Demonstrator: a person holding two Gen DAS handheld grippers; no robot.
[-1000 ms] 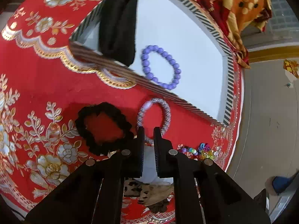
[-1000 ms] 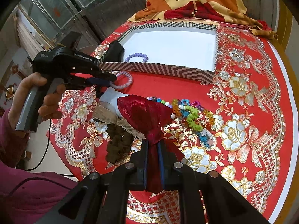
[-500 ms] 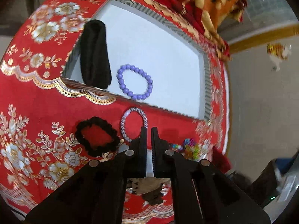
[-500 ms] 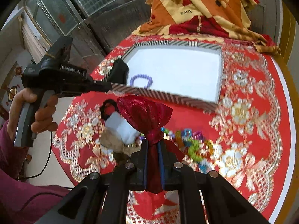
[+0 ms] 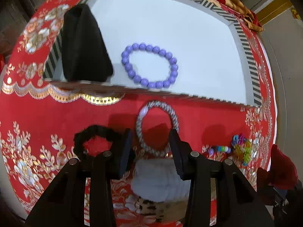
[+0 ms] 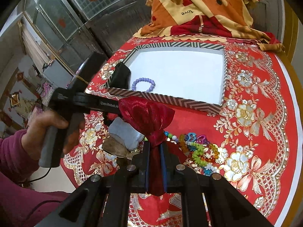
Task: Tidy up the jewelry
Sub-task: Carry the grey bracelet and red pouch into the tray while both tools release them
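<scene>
My left gripper (image 5: 150,134) is open above the red tablecloth, its fingers either side of a grey braided bracelet (image 5: 157,127) lying just in front of the tray. The white tray with a striped rim (image 5: 244,37) holds a purple bead bracelet (image 5: 149,66) and a black pouch (image 5: 83,45). My right gripper (image 6: 155,147) is shut on a red satin pouch (image 6: 147,115), held above the table. The tray (image 6: 223,75), purple bracelet (image 6: 144,84) and black pouch (image 6: 120,75) also show in the right wrist view.
A black scrunchie (image 5: 94,138) lies left of the grey bracelet. A white pouch (image 5: 159,177) and a brown pouch (image 6: 113,147) lie near the table's front. Colourful bead bracelets (image 6: 197,147) are heaped at the right. A patterned blanket (image 6: 198,9) lies behind the tray.
My left gripper has opened and dropped closer to the grey bracelet, which lies between its fingers. My right gripper stays shut on the red pouch, held up.
</scene>
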